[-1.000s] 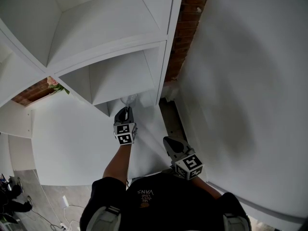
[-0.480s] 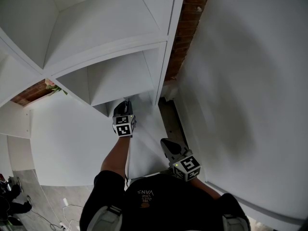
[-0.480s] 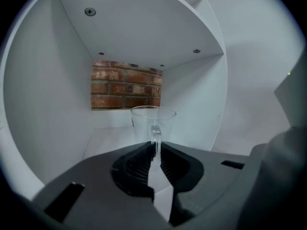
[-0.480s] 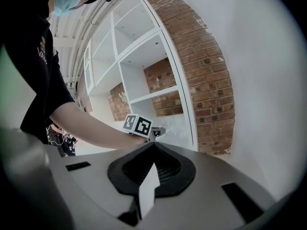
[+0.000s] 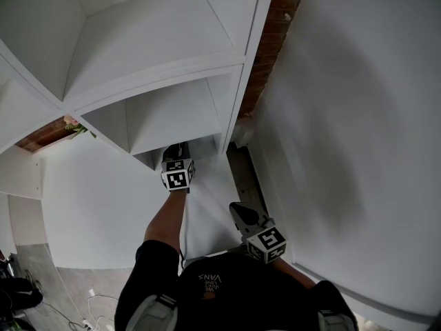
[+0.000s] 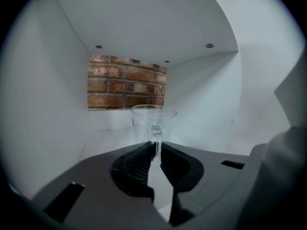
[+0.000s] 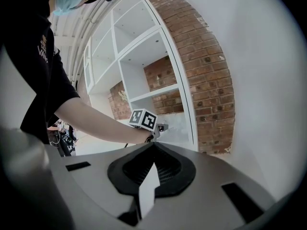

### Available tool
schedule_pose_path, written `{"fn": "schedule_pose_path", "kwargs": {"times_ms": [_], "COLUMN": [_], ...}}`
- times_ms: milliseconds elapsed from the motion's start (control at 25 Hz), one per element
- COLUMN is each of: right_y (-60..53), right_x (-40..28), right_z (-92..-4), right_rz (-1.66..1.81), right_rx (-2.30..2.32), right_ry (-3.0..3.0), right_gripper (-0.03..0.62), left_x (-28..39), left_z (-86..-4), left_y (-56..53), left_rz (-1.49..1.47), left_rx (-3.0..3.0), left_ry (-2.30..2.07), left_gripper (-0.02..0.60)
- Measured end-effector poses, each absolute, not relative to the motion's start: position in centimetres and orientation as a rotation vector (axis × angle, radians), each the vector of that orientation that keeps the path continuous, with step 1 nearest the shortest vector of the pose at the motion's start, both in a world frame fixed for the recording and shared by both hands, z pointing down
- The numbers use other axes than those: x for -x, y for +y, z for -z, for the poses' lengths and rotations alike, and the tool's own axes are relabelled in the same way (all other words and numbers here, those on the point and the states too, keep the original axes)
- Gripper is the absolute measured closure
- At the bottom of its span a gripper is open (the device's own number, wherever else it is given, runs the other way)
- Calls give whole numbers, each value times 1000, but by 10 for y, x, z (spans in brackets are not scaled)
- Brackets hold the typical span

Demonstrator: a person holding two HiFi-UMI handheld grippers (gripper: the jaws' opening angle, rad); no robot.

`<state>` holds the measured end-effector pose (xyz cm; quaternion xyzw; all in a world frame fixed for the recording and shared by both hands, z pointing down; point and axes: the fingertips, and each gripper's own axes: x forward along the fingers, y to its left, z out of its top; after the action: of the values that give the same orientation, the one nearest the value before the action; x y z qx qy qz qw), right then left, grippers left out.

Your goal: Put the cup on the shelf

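Observation:
A clear glass cup [image 6: 153, 121] with a handle stands upright between the jaws of my left gripper [image 6: 156, 145], which is shut on the handle. The cup is inside a low compartment of the white shelf [image 5: 172, 109], over its floor [image 6: 108, 140]; the jaws hide its base, so contact with the floor cannot be told. In the head view my left gripper [image 5: 176, 154] reaches into that compartment and the cup is hidden. My right gripper [image 5: 241, 214] hangs lower right, shut with nothing in it, its jaws meeting in the right gripper view [image 7: 153, 145].
Red brick [image 6: 124, 87] shows at the back of the compartment, white side walls close on both sides and a board overhead. A brick strip [image 5: 265, 61] and a white wall [image 5: 351, 129] run to the shelf's right. Cables lie on the floor [image 5: 96, 298].
My left gripper has moved forward with the cup, from in front of the shelf into the low compartment. The right gripper has stayed nearly in place.

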<state>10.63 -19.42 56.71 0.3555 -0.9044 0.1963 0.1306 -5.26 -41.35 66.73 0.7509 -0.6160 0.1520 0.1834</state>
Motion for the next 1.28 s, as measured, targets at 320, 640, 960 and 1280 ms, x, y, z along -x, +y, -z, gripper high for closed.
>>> {"fn": "schedule_pose_path", "kwargs": {"times_ms": [320,640,960,1280], "right_y": [-192,-182,-174,-161], "right_x": [-106,-105,-97,-81], "right_z": [-566,-567,-558,-555], "right_rz": [-555,-575,-572,-550], "right_rx": [-1031,-1036,-1058,-1083], "right_ry": [-2624,-2620,-2628,-2637], "right_gripper": [594,594,594,594], "left_x": [54,57,63,77], "left_z": [-666,-663,-646,-637], "left_y": [-421,-415,-382,-338], "left_rz": [-403,-374,-304,-291], "left_rx": [-2104,-2092,-2110,-2142], "left_ry": [-1742,-1742,-1726,-1691], "left_gripper": [557,541,531,531]}}
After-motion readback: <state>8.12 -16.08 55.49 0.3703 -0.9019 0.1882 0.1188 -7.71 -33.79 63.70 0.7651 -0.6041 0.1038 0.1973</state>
